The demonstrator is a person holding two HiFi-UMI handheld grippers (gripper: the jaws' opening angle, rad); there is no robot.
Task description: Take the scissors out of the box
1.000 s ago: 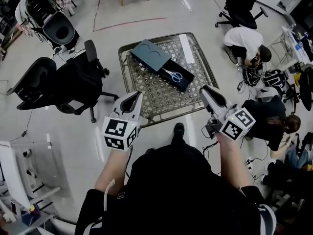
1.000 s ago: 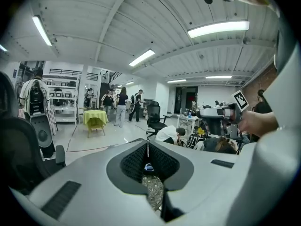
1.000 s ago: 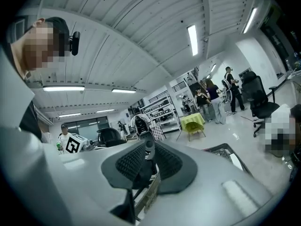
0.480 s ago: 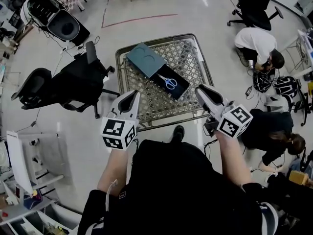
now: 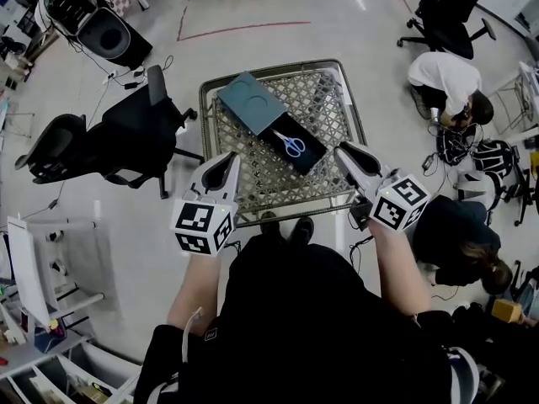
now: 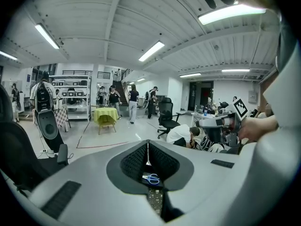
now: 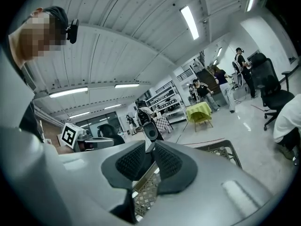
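A dark blue box stands slid apart on the lattice-topped table. Its lid lies toward the far left, and its tray lies diagonally at the middle. The blue-handled scissors lie in the tray. In the left gripper view, the scissors show just past the jaws. My left gripper hovers over the table's near left edge, tips touching, empty. My right gripper hovers at the near right edge beside the tray, its jaws a narrow slit apart with nothing between them.
Black office chairs stand left of the table. Two people crouch on the floor to the right among bags and cables. A white stand is at lower left. A yellow-draped table stands far off.
Both grippers have come forward to the table's near edge, the right one sinking a little. The table and box now sit closer below me. The jaws look unchanged.
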